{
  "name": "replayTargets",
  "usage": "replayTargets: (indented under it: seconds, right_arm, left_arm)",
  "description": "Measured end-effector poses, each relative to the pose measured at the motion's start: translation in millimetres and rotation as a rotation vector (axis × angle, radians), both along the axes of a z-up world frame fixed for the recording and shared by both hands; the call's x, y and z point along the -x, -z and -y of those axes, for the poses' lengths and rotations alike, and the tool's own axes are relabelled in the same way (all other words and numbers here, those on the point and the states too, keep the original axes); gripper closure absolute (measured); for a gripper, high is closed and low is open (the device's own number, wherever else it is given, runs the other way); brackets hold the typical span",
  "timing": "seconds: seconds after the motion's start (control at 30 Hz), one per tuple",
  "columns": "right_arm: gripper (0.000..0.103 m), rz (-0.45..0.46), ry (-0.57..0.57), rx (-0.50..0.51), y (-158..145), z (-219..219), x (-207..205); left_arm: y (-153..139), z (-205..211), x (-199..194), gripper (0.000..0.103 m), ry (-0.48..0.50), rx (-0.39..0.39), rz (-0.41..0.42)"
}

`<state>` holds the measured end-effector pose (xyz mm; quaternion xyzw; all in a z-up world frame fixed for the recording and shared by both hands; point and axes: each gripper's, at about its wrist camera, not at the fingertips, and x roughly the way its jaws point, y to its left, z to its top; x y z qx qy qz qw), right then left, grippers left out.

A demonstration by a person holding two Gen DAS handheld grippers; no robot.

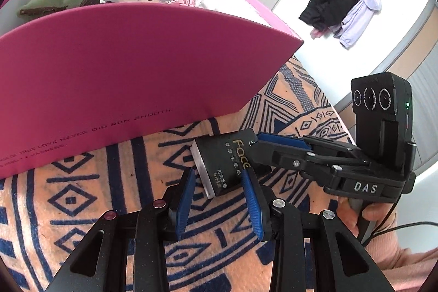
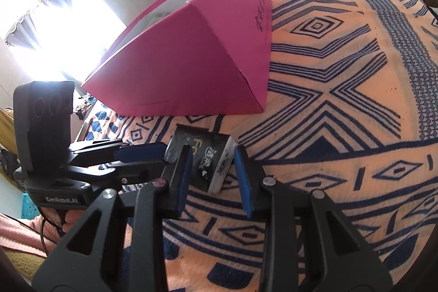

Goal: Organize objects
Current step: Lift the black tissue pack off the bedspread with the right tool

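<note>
Fingers [image 1: 247, 199] of both grippers spread apart, straddling black tissue pack [image 1: 227, 166] lying on patterned bed blanket [image 2: 342, 127], pink box [image 1: 123, 78] sitting upper left.

Left gripper [image 1: 219, 199] held low, jaws parted, blue pads [image 1: 186, 203] spread wide, nothing clamped between them. Right gripper [image 2: 212, 177] likewise held low, jaws parted, pads [image 2: 243, 179] apart. Both grippers angled toward each other, fingertips nearly meeting. Right hand [image 1: 364, 212] wrapped round its handle; left hand [image 2: 68, 220] partly seen gripping its handle.
</note>
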<state>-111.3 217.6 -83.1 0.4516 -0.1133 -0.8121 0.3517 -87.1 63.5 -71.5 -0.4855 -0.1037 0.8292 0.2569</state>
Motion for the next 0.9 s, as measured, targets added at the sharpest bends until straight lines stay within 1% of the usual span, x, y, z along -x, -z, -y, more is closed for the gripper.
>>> replayTargets:
  seconds: [0.07,0.2,0.43,0.63,0.9]
  right_arm:
    - [0.068,0.003,-0.011,0.006,0.2,2.2,-0.9]
    - [0.072,-0.001,-0.009,-0.011,0.9,4.2,-1.3]
    - [0.072,-0.009,-0.011,-0.018,-1.9,4.6,-6.6]
    - [0.072,-0.028,-0.013,-0.011,-11.4,3.2,-14.8]
    - [0.072,-0.069,-0.017,-0.009,-25.0,4.1,-25.3]
  left_arm:
    - [2.3,-2.0,1.6,0.075,0.006,-0.012,0.015]
    - [1.7,-5.2,0.8,0.075,0.006,-0.009,0.013]
    - [0.5,-4.3,-2.0,0.075,0.013,-0.013,0.015]
    - [-9.5,-9.0,-11.8,0.075,0.026,0.009,-0.022]
    - [-24.0,-8.2,-19.5,0.075,0.023,0.014,-0.069]
